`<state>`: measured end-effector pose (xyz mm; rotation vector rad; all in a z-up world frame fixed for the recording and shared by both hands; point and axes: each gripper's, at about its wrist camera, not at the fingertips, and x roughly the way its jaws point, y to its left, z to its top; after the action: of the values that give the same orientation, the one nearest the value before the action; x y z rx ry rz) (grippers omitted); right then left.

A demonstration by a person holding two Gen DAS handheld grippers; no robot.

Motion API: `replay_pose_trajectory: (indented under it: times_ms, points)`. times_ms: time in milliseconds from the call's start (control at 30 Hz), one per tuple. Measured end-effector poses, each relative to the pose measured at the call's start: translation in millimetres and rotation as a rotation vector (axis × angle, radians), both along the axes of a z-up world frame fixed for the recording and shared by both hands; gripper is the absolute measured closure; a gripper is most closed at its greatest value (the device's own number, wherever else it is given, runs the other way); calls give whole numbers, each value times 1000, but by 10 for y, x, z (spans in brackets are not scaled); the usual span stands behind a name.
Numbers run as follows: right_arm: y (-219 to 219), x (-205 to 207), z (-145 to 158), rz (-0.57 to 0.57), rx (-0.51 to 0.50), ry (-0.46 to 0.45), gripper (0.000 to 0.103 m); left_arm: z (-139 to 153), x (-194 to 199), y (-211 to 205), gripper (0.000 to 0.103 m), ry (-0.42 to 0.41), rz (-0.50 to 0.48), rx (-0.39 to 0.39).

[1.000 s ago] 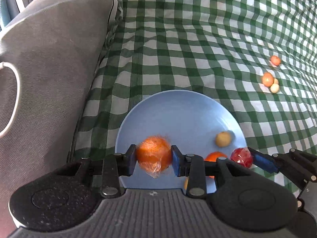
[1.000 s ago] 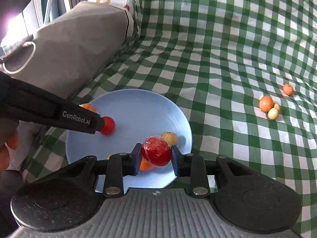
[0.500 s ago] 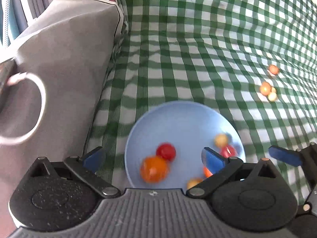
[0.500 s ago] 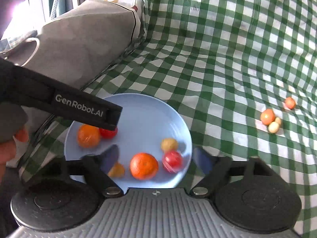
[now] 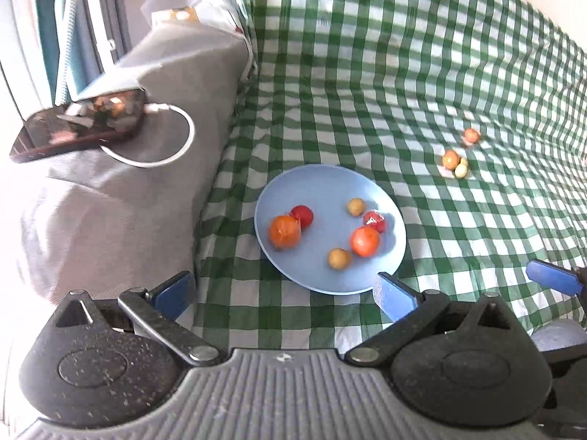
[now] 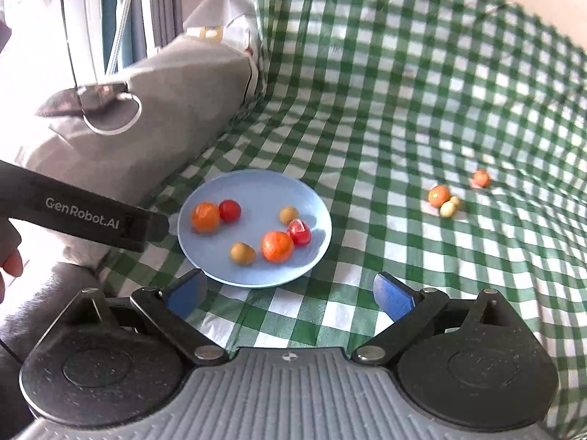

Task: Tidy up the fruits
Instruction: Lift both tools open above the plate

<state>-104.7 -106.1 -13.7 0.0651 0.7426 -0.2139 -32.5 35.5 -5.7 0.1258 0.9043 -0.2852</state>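
Note:
A light blue plate point(image 5: 330, 187) point(image 6: 256, 187) lies on the green checked cloth and holds several fruits: a wrapped orange point(image 5: 284, 232) point(image 6: 205, 217), a red tomato point(image 5: 302, 215), a second orange point(image 5: 364, 241) point(image 6: 277, 246), a wrapped red fruit point(image 5: 375, 221) point(image 6: 299, 233) and two small yellowish fruits. Three small fruits point(image 5: 455, 159) point(image 6: 445, 200) lie loose on the cloth to the right. My left gripper point(image 5: 284, 291) is open and empty, just short of the plate. My right gripper point(image 6: 290, 291) is open and empty, also short of the plate.
A grey cushion point(image 5: 110, 190) point(image 6: 154, 110) stands left of the plate with a phone point(image 5: 79, 124) and a white cable on it. The left gripper's body point(image 6: 84, 212) shows in the right wrist view beside the plate. The cloth rises at the back.
Both grippers have opened and let their fruits go onto the plate: the left the wrapped orange, the right the wrapped red fruit. Both have drawn back and up from the plate.

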Motion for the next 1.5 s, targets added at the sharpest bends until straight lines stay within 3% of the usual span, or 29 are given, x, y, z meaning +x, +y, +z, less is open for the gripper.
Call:
replay_pose_trajectory:
  times_ms: [333, 633, 1500]
  points:
    - [175, -399, 233, -44, 7, -62, 2, 195, -393, -8, 0, -52, -23, 4]
    - [219, -604, 327, -64, 1, -88, 1, 308, -495, 22, 0, -84, -22, 4]
    - [231, -574, 286, -72, 12, -71, 1, 312, -512, -3, 0, -85, -27, 7]
